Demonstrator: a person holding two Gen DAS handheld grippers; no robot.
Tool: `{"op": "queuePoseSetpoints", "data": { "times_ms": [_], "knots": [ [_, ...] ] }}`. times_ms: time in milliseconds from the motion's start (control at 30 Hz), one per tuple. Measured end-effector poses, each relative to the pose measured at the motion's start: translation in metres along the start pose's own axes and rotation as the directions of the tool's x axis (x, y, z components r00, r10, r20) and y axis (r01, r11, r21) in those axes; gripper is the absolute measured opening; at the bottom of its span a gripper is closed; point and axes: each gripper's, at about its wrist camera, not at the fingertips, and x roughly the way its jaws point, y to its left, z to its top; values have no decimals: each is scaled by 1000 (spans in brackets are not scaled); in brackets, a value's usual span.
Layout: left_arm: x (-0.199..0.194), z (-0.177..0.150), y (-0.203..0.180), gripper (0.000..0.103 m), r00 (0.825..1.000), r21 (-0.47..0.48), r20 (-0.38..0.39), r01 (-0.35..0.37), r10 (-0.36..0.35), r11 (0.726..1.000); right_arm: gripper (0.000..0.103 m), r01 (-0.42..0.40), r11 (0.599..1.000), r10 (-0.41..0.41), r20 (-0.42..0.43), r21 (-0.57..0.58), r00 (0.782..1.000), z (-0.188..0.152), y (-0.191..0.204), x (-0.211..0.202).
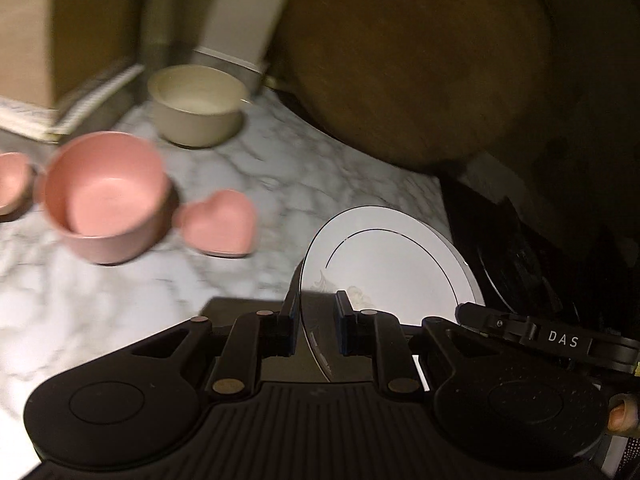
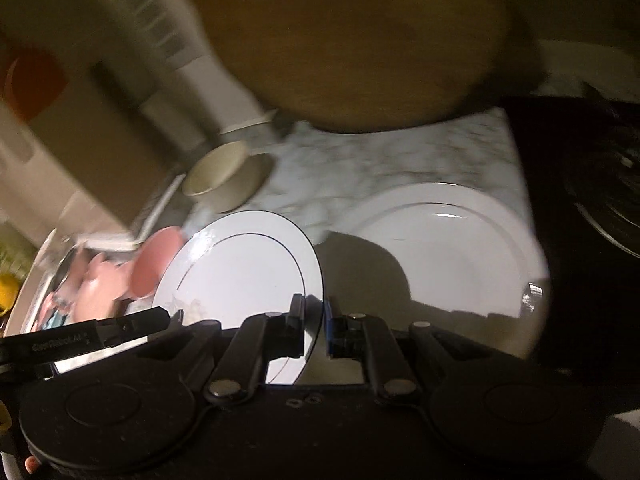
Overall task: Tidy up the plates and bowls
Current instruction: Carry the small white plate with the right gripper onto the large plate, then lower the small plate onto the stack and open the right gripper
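Motion blur smears the pink bowl (image 1: 108,196) and wooden board (image 1: 416,64).

Both views are dim, with warm, uneven light. Motion blur smears the pink bowl (image 1: 106,196) and beige bowl (image 1: 198,106) in the left wrist view, and the background boxes in both. The small white plate (image 2: 244,268) reads bright and fairly sharp. A hard shadow crosses the large white plate (image 2: 452,248), which carries small glare streaks. Fisheye distortion bends the marble counter (image 1: 280,168); the corners fall to black.
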Motion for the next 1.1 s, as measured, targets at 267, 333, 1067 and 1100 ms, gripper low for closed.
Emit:
{"op": "queuePoseSetpoints", "data": {
  "times_ms": [267, 333, 1067, 1100],
  "knots": [
    [58, 7, -41, 17, 998, 69, -60, -8, 12, 998, 8, 65, 994, -66, 0, 89, 998, -1, -62, -6],
    [68, 9, -47, 17, 997, 78, -72, -13, 18, 997, 8, 77, 992, -77, -4, 102, 997, 0, -72, -2],
    [106, 10, -57, 17, 992, 117, -112, -38, 51, 992, 9, 99, 985, -93, -48, 141, 995, 5, -105, 20],
    [107, 10, -57, 17, 992, 117, -114, -37, 51, 992, 9, 99, 985, -93, -48, 142, 994, 5, -105, 21]
  ]
}}
